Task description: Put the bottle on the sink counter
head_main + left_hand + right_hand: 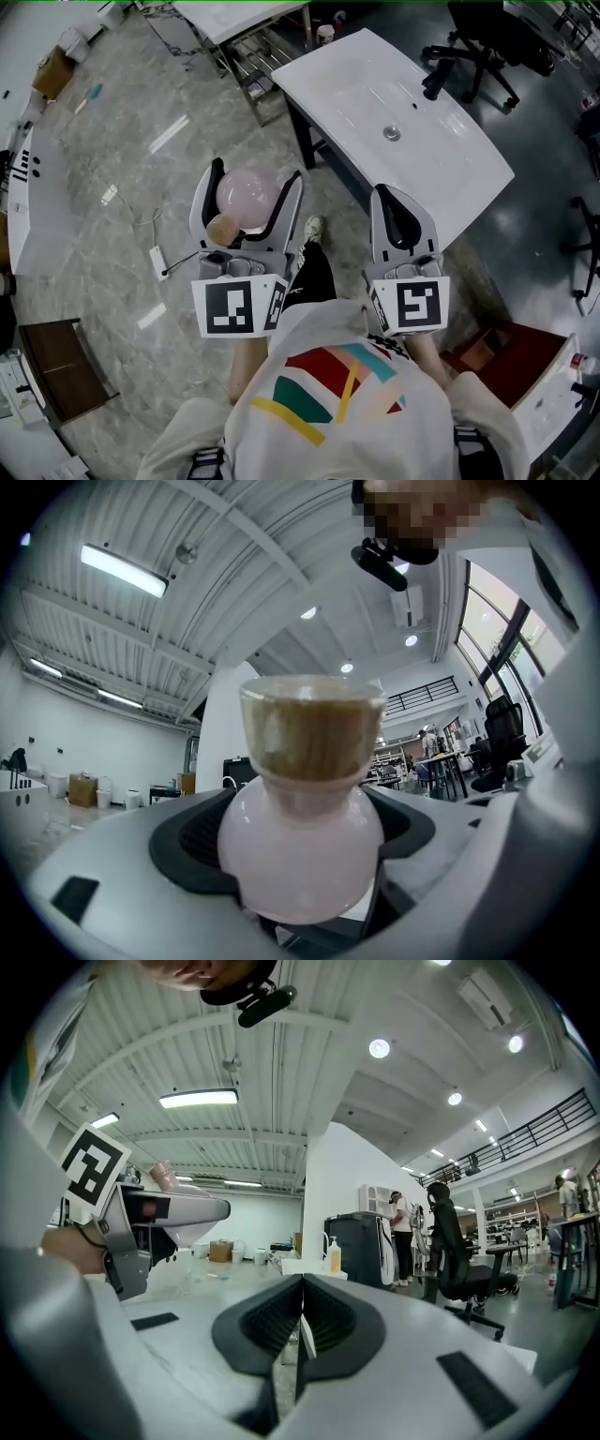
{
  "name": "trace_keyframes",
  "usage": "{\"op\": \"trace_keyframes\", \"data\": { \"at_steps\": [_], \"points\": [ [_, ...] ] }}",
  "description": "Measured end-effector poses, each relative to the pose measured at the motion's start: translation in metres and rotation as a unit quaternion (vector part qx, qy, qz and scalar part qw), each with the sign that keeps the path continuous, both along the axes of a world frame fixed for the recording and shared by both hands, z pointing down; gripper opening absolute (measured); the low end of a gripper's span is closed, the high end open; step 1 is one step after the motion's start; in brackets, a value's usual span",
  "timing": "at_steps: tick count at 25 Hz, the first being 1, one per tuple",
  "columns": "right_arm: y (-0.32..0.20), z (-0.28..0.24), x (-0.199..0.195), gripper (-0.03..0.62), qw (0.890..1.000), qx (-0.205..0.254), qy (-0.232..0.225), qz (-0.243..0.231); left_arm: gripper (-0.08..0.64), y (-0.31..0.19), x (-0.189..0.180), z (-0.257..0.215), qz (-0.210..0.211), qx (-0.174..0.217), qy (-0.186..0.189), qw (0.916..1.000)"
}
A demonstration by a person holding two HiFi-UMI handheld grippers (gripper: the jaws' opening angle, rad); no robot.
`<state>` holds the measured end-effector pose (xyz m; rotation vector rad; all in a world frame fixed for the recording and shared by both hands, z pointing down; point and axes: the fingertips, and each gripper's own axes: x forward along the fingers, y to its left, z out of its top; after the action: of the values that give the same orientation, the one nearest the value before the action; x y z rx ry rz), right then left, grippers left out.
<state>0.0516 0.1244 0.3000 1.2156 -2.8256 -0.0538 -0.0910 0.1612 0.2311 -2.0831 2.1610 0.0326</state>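
Two tools. Left tool (248, 183) pinches the one pink bottle (246, 195), held over the floor and apart from the white sink worktop (375, 84). Right tool (390, 197) pressed together, empty, at the worktop's edge.

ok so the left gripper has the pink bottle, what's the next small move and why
Probably swing the left gripper forward and to the right, over the white sink counter. Its jaws are clamped on the pink bottle, which hangs above the floor, left of the counter's near edge. The right gripper is shut and empty, so it has no part in this.
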Motion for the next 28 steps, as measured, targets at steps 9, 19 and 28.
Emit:
{"op": "trace_keyframes", "data": {
  "at_steps": [9,19,28],
  "points": [
    [-0.075,0.008,-0.056,0.012,1.000,-0.020,0.021,0.003,0.405,-0.088,-0.050,0.012,0.032,-0.014,0.029,0.9990],
    [-0.175,-0.007,-0.112,0.012,0.999,-0.022,0.032,0.038,0.405,-0.200,-0.103,-0.008,0.078,-0.007,0.028,0.9966],
    [-0.241,-0.005,-0.135,0.012,0.995,-0.034,0.036,0.082,0.405,-0.273,-0.114,-0.002,0.140,-0.017,0.023,0.9897]
  ]
}}
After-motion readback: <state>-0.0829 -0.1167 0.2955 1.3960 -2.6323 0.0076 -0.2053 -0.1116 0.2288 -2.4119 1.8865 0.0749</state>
